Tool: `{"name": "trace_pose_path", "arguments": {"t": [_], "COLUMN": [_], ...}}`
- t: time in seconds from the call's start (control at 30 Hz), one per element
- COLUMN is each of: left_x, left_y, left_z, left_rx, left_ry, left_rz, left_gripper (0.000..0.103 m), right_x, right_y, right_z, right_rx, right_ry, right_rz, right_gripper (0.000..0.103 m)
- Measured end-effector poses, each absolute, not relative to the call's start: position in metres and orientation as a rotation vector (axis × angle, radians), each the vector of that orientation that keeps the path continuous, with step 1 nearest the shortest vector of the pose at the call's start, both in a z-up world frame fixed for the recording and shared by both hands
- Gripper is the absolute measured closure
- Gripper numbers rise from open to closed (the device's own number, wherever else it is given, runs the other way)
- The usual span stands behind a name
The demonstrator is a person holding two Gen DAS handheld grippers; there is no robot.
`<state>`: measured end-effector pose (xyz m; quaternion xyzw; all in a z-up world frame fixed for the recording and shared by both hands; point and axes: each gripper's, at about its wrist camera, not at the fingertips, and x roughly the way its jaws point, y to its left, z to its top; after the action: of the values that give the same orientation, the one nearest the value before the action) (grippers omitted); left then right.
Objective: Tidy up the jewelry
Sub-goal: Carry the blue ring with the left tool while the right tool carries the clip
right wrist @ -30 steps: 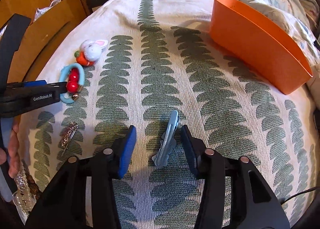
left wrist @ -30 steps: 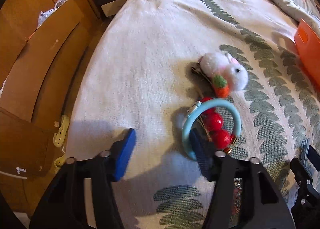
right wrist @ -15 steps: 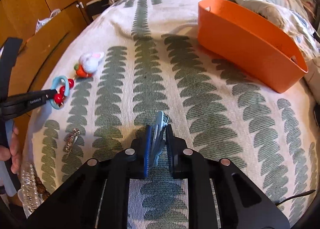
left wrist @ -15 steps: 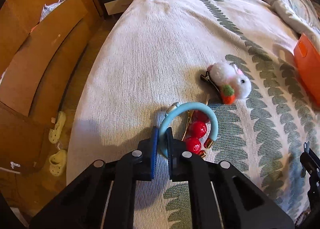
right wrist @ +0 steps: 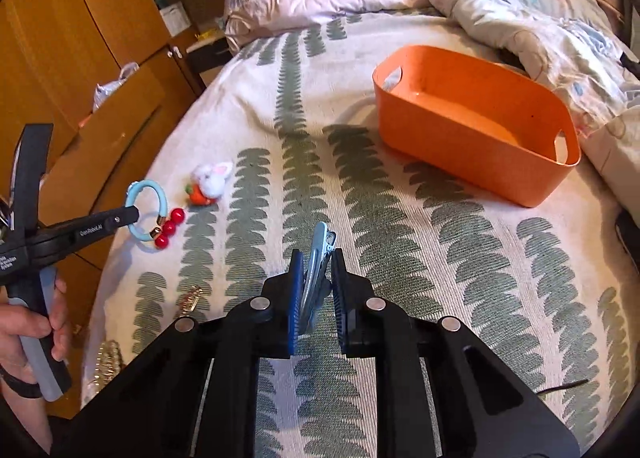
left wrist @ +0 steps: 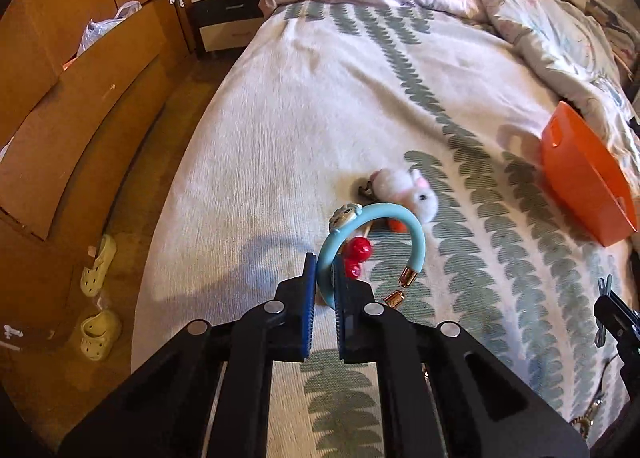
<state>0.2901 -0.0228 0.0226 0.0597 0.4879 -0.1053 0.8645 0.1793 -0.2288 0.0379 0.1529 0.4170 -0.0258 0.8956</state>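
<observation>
Left wrist: left gripper clamps blue bracelet; right gripper clamps hair clip.

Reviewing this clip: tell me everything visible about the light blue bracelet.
The light blue bracelet is an open ring of smooth, rubbery-looking cord with gold metal caps at its two ends and a small pale charm on its top. The left gripper is shut on its lower arc and holds it raised off the bedspread, loop upright. Red beads lie under it on the bed; whether they touch is unclear.
</observation>
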Motion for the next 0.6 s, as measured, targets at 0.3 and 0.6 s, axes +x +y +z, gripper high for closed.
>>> {"name": "trace_pose_path", "arguments": {"t": [0.3,0.6], "left_x": [0.256,0.207], "left_y": [-0.019,-0.009], "left_z": [0.038,0.042], "left_rx": [0.12,0.138], "left_ry": [0.994,0.985], "left_rz": [-0.257,-0.263], "left_gripper": [0.095,0.095], "right_x": [0.137,0.077], "right_y": [-0.231,-0.233], "right_z": [0.059,0.071], "right_rx": [0.342,0.354], "right_ry": [0.814,0.768], "right_rz": [-0.01,-0.006], "right_gripper": [0.088,0.088]}}
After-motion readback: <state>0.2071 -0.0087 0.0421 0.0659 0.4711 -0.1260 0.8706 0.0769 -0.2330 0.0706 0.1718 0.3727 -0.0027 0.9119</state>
